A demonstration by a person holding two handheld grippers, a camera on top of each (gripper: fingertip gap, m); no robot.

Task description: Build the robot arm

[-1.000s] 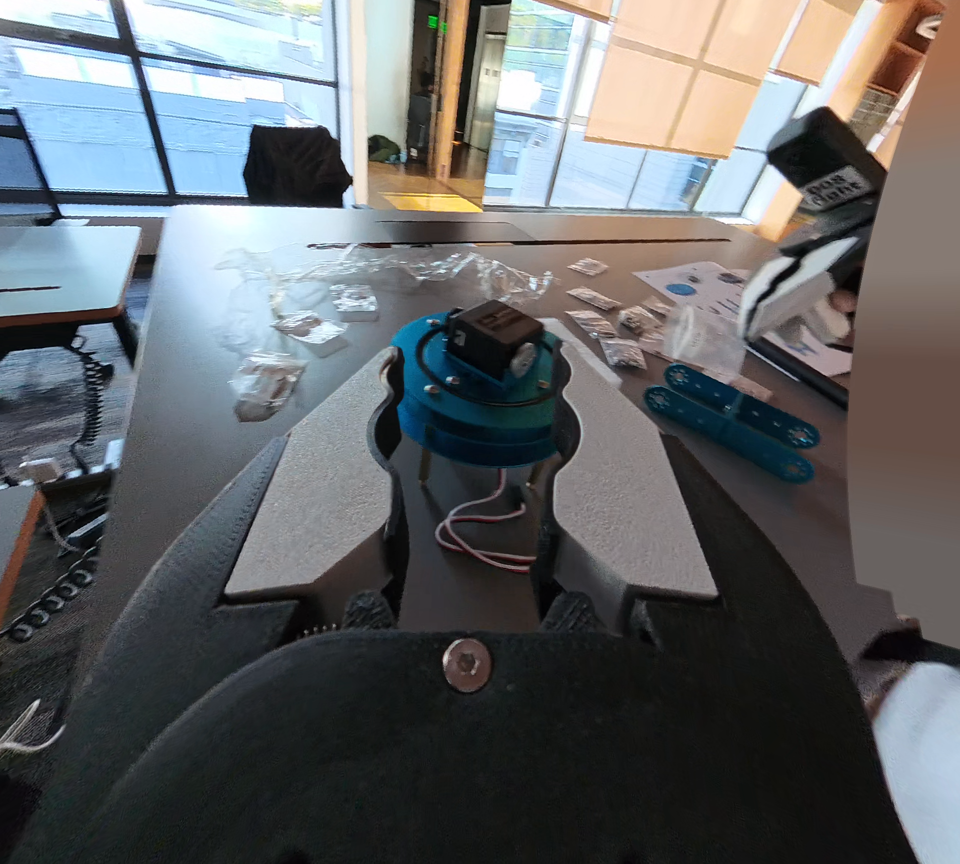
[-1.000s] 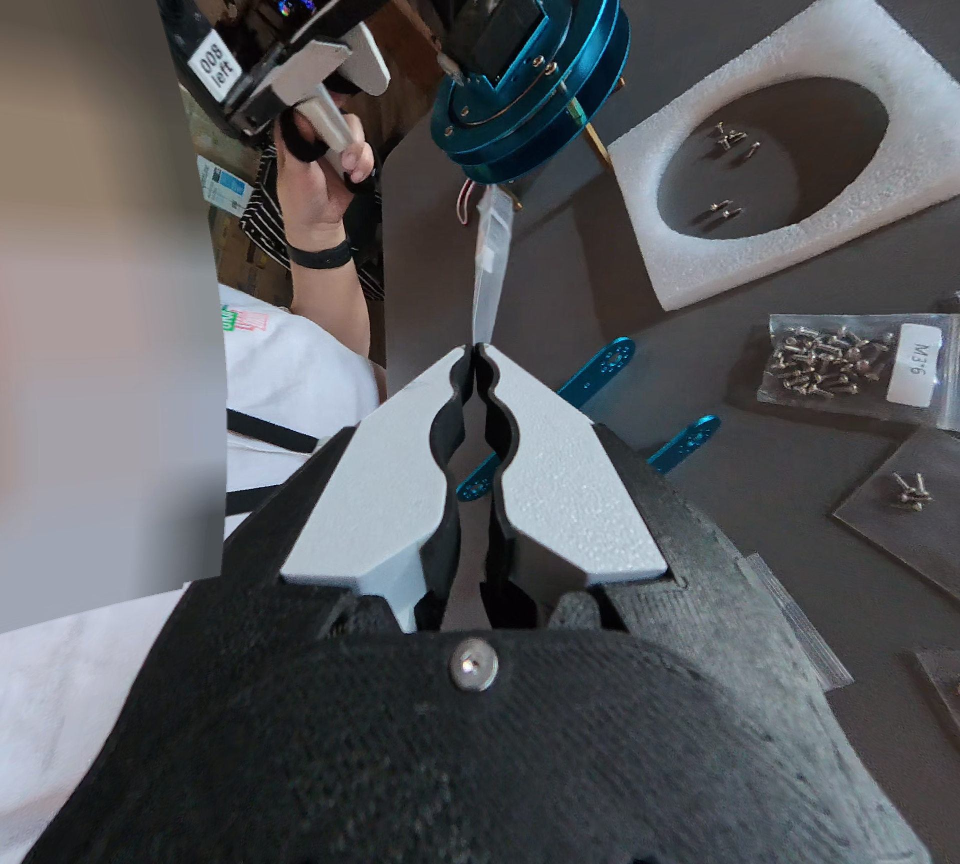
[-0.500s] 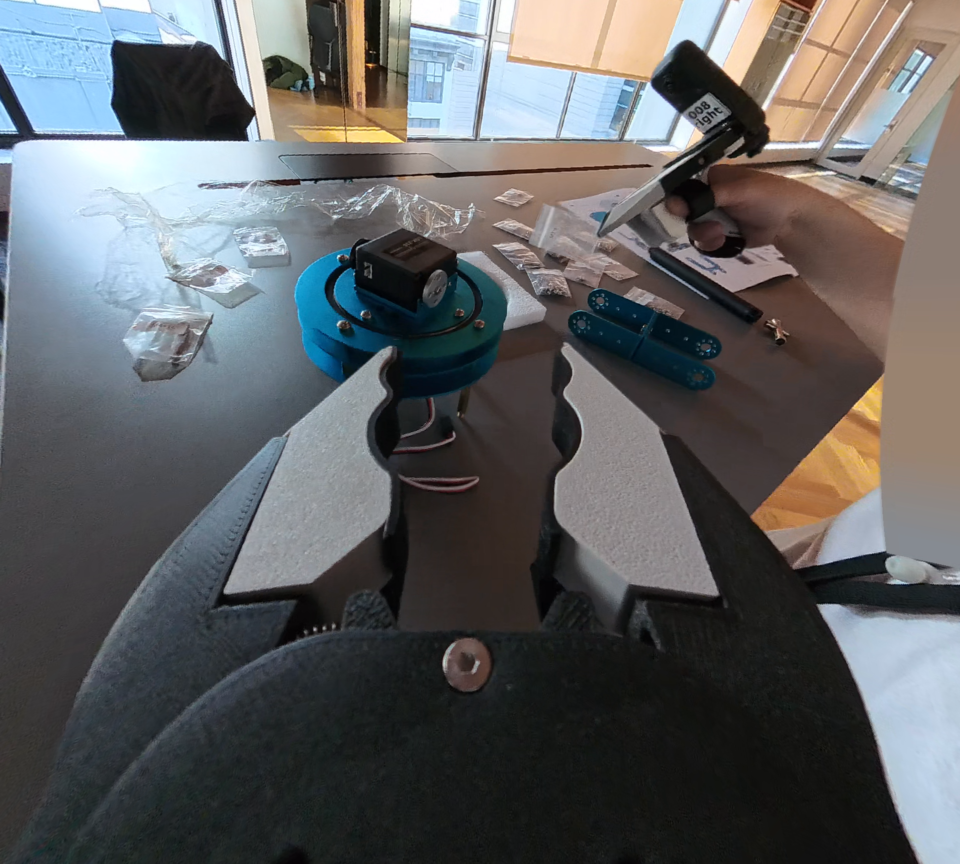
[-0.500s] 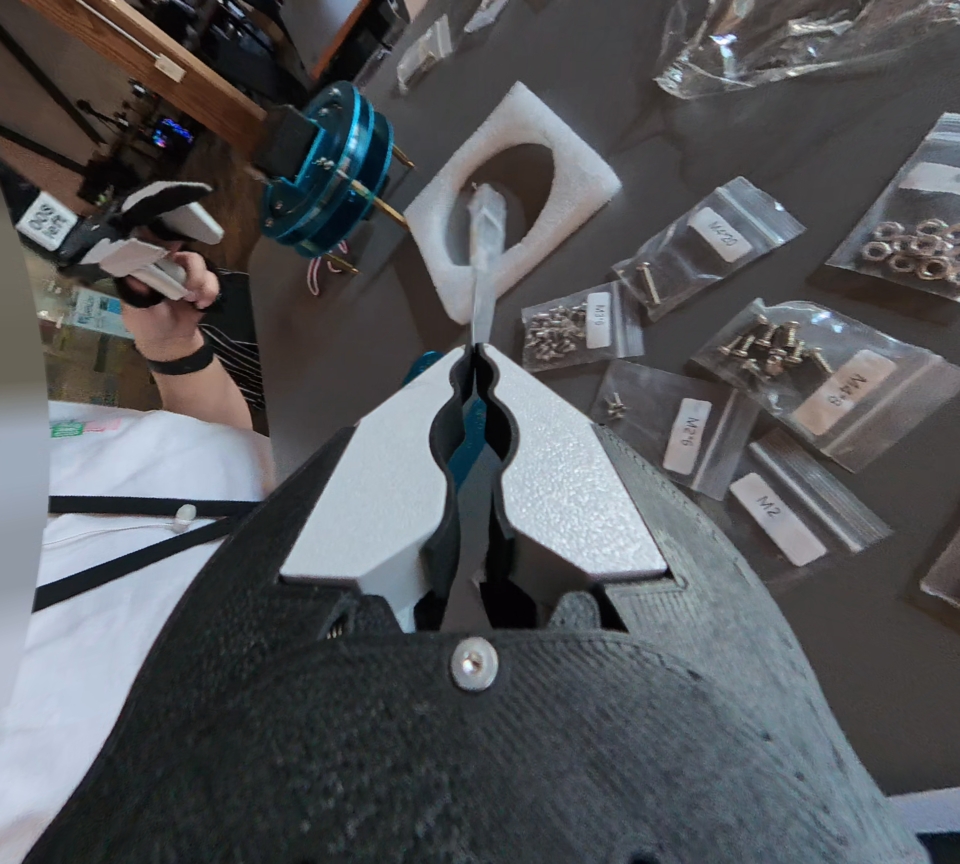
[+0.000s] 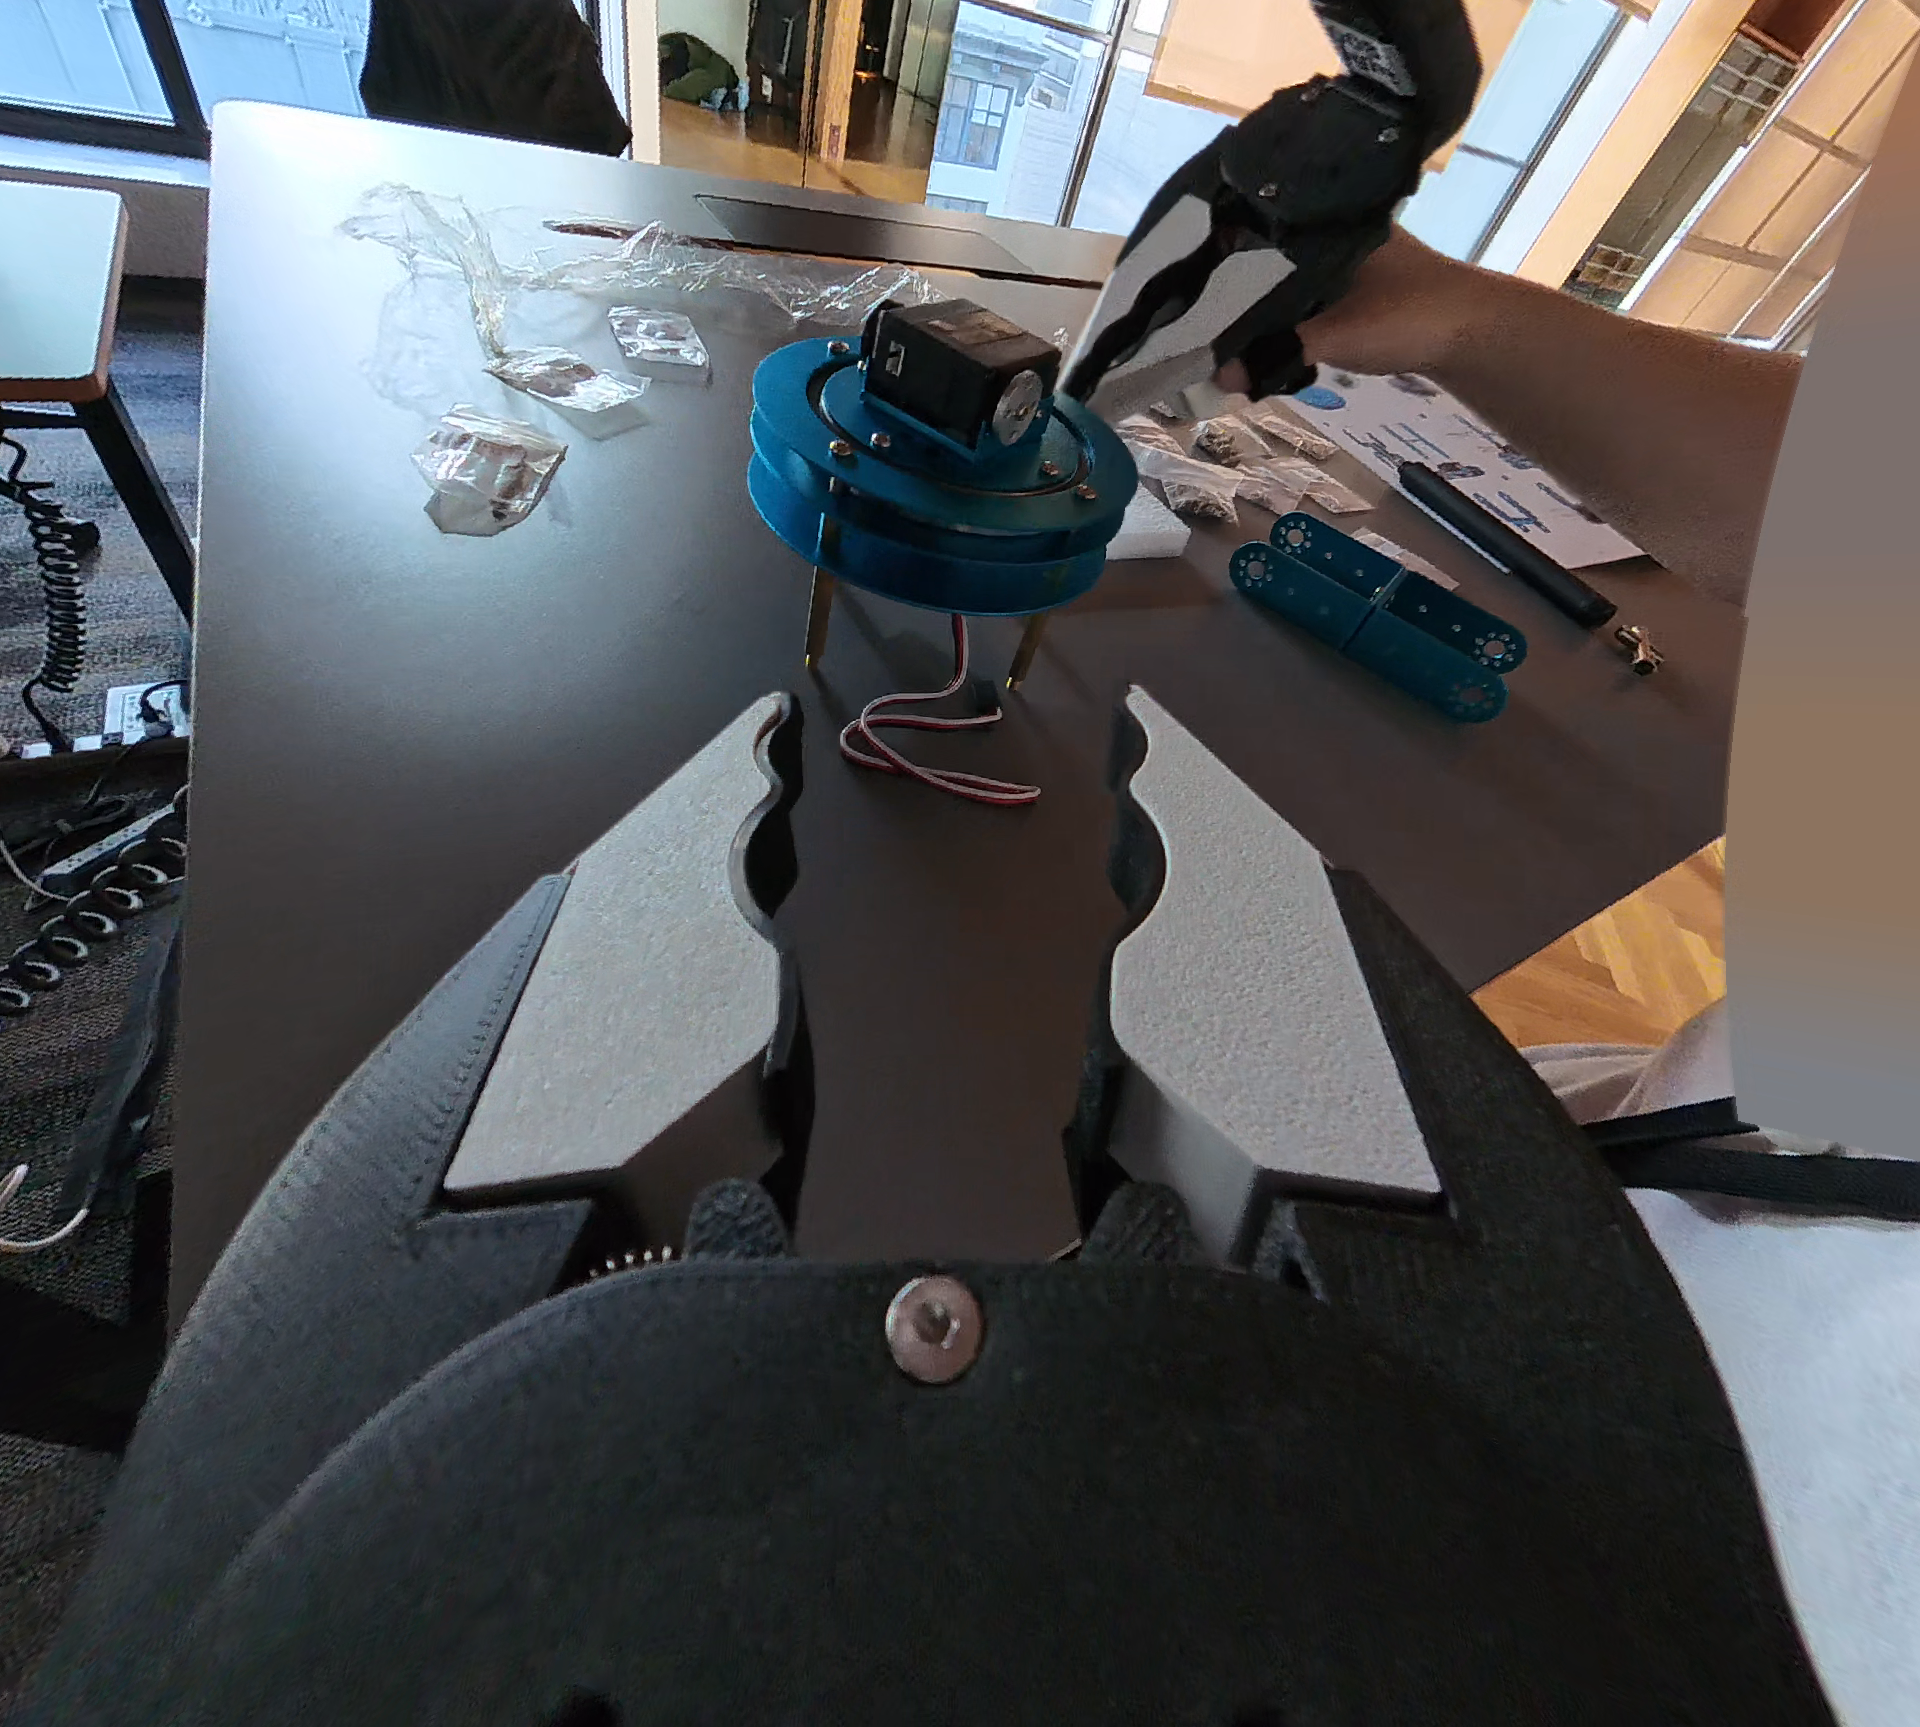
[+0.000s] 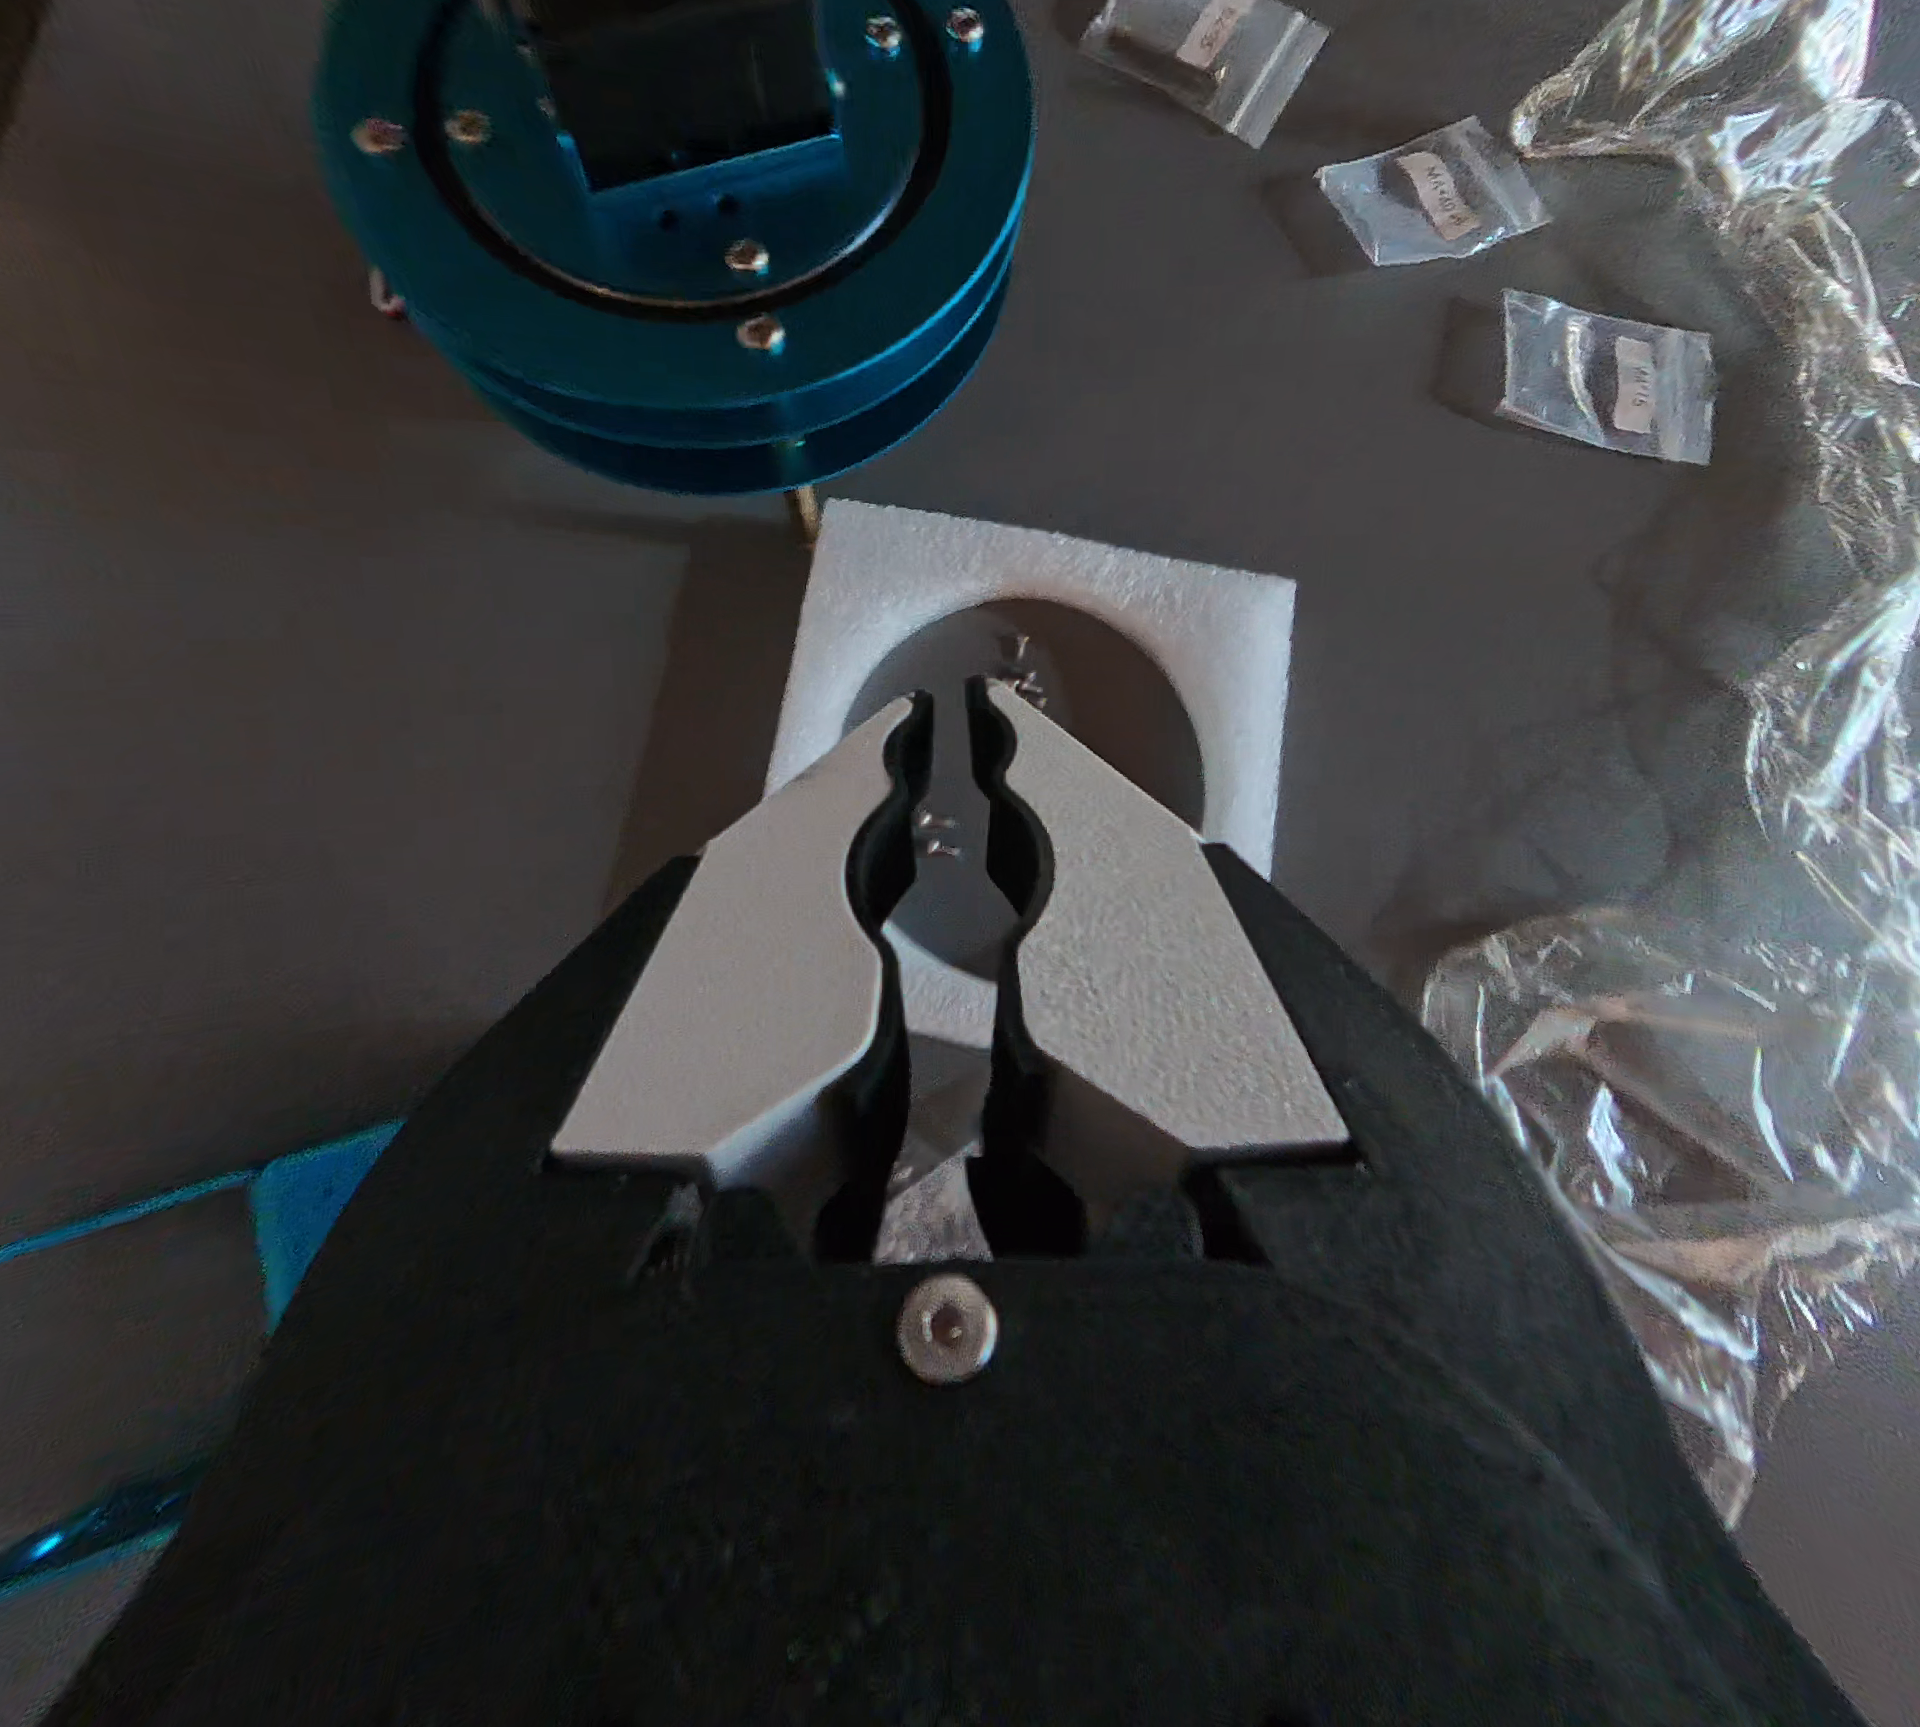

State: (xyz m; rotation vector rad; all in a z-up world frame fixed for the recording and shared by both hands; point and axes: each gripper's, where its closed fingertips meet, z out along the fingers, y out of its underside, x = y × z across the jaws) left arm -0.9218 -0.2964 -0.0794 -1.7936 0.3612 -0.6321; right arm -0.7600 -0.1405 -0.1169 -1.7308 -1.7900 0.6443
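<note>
A blue round base (image 5: 935,524) with a black servo (image 5: 956,373) on top stands on thin legs on the dark table (image 5: 416,742). A red-and-white wire (image 5: 925,747) trails from under it. My left gripper (image 5: 956,709) is open and empty, a short way in front of the wire. My right gripper (image 6: 948,693) hovers over a white foam square (image 6: 1039,576) with a round hole that holds small screws (image 6: 940,834). Its jaws stand slightly apart with nothing between them. The base (image 6: 675,306) is just beyond the foam. The right gripper also shows in the left wrist view (image 5: 1164,327).
Small clear bags of hardware (image 6: 1434,191) and crumpled clear plastic (image 6: 1766,534) lie right of the foam. More bags (image 5: 488,462) lie left of the base. Blue brackets (image 5: 1371,628), a black pen (image 5: 1496,545) and a printed sheet (image 5: 1455,472) lie at the right near the table edge. Tip to tip, the grippers are about 25 cm apart.
My left gripper backed away from the blue base it straddled. My right gripper swung over the foam and parted its jaws; the clear strip it pinched no longer sticks out.
</note>
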